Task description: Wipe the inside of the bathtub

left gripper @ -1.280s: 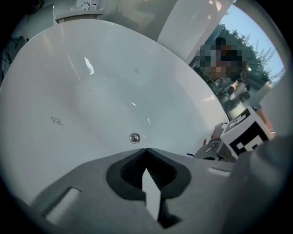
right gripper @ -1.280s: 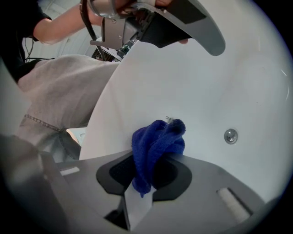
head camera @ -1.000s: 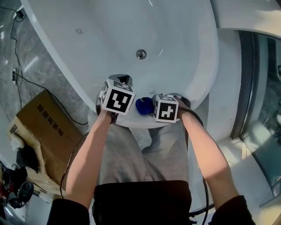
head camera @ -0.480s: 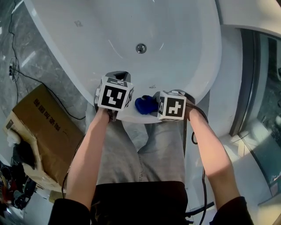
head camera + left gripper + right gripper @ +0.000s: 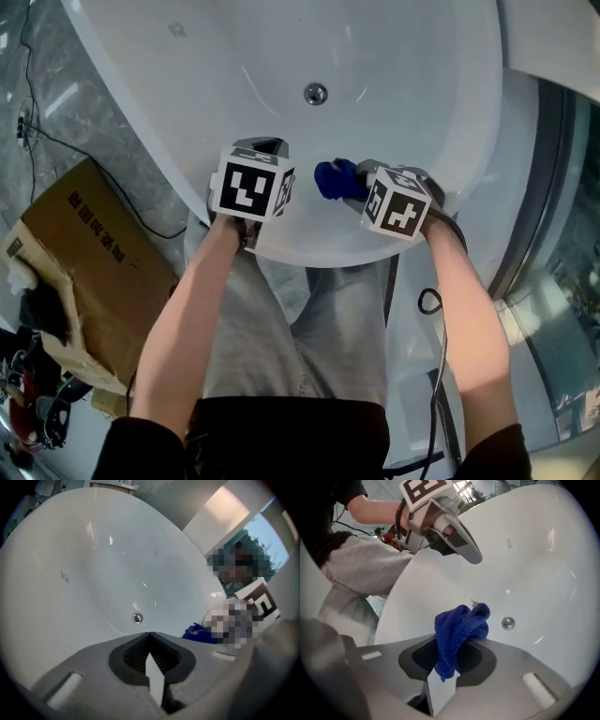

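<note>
The person's bare forearms reach forward over grey trousers [image 5: 309, 328], a set of tongs in each hand. A black cable [image 5: 429, 302] loops beside the right forearm, behind the right tongs.

The left tongs [image 5: 150, 634] are clenched: their tips meet and nothing sits between the ribbed pads. They hang over the near rim of the white bathtub [image 5: 403, 66], pointing into the basin.

Near them on their right, but apart, the right tongs [image 5: 458, 643] grasp a blue cloth [image 5: 460, 623]. The cloth is pinched between the pads. A bunched wad bulges out past the tips and a short tail hangs back between the jaws. From the head view the wad sticks out of the right tongs toward the left tongs, above the tub's inner slope just past the rim. Whether the cloth touches the tub's surface cannot be told.

Beyond both tongs, lower in the basin and well apart from them, lies the round metal drain [image 5: 315, 93], roughly in line with the gap between the two.

Outside the tub, to the left of the left tongs, an open cardboard box [image 5: 70, 272] stands on the grey marbled floor [image 5: 122, 169].
</note>
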A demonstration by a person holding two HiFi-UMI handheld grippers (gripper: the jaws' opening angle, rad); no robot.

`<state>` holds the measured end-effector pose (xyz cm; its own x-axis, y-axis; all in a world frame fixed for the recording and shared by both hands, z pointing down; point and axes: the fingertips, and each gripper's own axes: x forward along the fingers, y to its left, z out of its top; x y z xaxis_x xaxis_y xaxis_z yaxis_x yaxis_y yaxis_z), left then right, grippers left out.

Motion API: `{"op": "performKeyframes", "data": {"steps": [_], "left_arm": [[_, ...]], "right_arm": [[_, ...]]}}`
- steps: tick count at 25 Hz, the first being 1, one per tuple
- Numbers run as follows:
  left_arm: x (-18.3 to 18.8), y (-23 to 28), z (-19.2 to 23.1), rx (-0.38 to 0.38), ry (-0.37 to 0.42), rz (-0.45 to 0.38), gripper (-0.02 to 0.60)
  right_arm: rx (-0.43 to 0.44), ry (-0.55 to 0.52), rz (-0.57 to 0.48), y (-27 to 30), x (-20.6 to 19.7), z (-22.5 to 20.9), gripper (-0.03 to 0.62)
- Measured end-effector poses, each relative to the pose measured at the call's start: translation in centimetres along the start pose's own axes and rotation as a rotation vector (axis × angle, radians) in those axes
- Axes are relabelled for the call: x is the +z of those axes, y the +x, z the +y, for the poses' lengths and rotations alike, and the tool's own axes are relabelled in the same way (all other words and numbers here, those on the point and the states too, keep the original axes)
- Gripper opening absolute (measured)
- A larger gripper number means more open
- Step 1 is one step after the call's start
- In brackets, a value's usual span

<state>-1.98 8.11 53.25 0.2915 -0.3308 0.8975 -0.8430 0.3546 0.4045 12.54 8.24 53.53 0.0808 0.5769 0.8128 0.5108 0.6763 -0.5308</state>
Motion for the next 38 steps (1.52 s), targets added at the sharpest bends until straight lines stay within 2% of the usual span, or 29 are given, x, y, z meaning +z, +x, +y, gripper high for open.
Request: {"op": "performKeyframes", "data": {"steps": [8,12,16,20,23,28,32,38], "left_arm": [[2.0,4.4,0.6,-0.053,0.052,0.003,0.005],[1.3,7.3,0.7,-0.076,0.01,0.027,0.005],[-1.1,9.5,2.0,-0.067,-0.08,0.109,0.005],[-0.8,11.9,3.3,-0.079,-0.116,0.112,0.005],[-1.8,12.8,3.4,-0.071,-0.13,0.14,0.005],[0.3,13.6,1.8,-0.066,-0.099,0.069,0.005],[0.2,13.0,1.1,-0.061,-0.072,0.078,0.005],[-0.7,12.3,3.6,-0.032,-0.08,0.131,0.005]], "right_arm": [[-0.003,0.026,0.074,2.9,-0.9,-6.5,0.089],[-0.008,0.053,0.101,5.2,-2.4,-9.4,0.089],[0.012,0.058,0.152,8.3,-4.0,-12.1,0.089],[0.003,0.067,0.196,11.0,-4.8,-15.4,0.089],[0.017,0.068,0.19,13.2,-4.7,-15.7,0.089],[0.025,0.056,0.226,14.0,-6.2,-15.6,0.089],[0.015,0.081,0.215,13.7,-6.9,-14.9,0.089],[0.091,0.053,0.252,14.1,-5.8,-14.2,0.089]]}}
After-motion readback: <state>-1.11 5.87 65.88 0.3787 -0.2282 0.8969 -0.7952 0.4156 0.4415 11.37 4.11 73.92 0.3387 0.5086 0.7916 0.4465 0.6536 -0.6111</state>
